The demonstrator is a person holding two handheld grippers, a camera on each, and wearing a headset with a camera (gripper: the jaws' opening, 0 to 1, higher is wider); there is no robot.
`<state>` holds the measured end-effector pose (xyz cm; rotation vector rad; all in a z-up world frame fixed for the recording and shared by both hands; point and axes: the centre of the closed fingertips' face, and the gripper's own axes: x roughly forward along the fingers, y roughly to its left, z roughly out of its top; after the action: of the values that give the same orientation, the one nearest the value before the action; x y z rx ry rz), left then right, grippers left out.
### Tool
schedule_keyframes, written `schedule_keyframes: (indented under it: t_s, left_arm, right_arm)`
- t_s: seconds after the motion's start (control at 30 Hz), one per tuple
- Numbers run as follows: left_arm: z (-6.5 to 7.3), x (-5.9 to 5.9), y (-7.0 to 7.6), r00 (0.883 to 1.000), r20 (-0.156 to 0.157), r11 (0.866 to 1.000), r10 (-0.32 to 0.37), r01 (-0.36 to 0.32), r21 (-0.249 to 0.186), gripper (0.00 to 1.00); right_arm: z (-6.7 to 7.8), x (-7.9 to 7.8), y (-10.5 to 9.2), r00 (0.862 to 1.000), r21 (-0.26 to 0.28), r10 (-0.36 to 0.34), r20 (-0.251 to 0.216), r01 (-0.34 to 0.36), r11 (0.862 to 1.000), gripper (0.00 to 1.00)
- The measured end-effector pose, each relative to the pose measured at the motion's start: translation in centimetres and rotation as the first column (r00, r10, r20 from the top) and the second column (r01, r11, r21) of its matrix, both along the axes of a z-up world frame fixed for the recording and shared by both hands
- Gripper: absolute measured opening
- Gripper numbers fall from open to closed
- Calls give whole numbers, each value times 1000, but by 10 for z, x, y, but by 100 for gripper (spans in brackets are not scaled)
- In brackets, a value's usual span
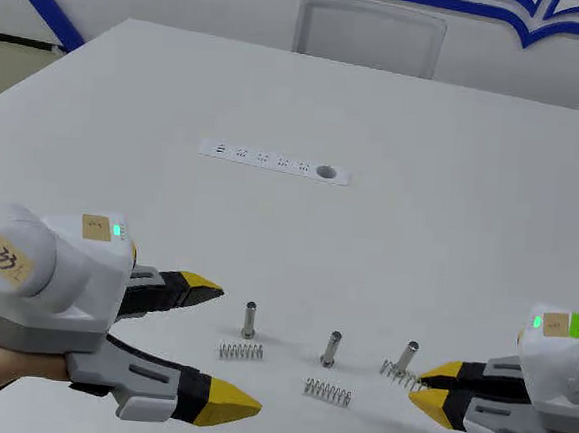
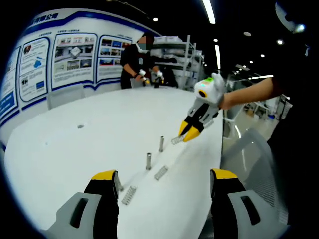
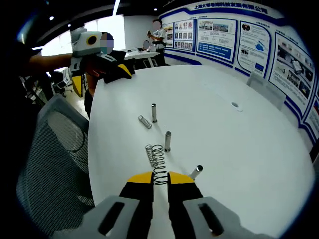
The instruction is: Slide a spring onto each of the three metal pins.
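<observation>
Left tongs [image 1: 231,347], labelled "33", gape; right tongs [image 3: 160,178] pinch spring [image 3: 155,157].

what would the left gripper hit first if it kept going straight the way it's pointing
Probably the nearest spring, lying flat just ahead between its open jaws; a pin stands farther on.

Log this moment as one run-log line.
left tongs: open | right tongs: shut on spring by a pin | pins: three upright, bare | loose springs: two on table

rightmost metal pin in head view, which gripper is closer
Right. The right gripper is just beside the rightmost metal pin, shut on a spring next to it; the left gripper hangs open far to its left.
</observation>
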<state>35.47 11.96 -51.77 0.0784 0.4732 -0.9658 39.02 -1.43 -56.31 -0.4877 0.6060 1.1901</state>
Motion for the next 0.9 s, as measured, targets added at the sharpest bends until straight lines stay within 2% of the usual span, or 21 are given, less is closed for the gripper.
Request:
schedule_keyframes:
  t_s: [0.07, 0.17, 0.33, 0.43, 0.57, 0.67, 0.73, 0.8, 0.9]
  left_arm:
    - [2, 3, -6, 1000, 5, 1000, -11, 11, -5, 77]
    - [8, 5, -21, 998, 30, 998, -59, 59, 10, 74]
    - [17, 6, -38, 993, 55, 995, -103, 103, -6, 70]
    - [16, 6, -45, 989, 69, 992, -127, 127, 14, 66]
    - [15, 4, -52, 985, 65, 987, -162, 162, 17, 60]
    - [16, 4, -57, 979, 84, 983, -184, 182, 28, 52]
    - [17, 4, -58, 978, 84, 982, -191, 189, 23, 47]
    - [18, 3, -61, 977, 77, 980, -199, 199, 10, 44]
    - [18, 4, -64, 975, 88, 979, -204, 203, 18, 39]
  right_arm:
    - [11, -4, 8, 1000, 11, 17, 9, -17, 1000, 11]
    - [25, -10, 21, 997, -2, 67, 41, -67, 998, 11]
    - [33, -19, 36, 991, -19, 121, 57, -120, 993, 11]
    - [35, -23, 43, 987, -25, 147, 65, -146, 989, 11]
    - [43, -26, 51, 983, -15, 167, 74, -166, 986, 11]
    - [52, -28, 58, 979, 2, 182, 86, -183, 983, 11]
    - [56, -30, 61, 977, 10, 192, 88, -194, 981, 11]
    - [58, -32, 63, 972, -1, 212, 106, -213, 977, 11]
    - [61, -35, 65, 966, -8, 232, 112, -232, 973, 11]
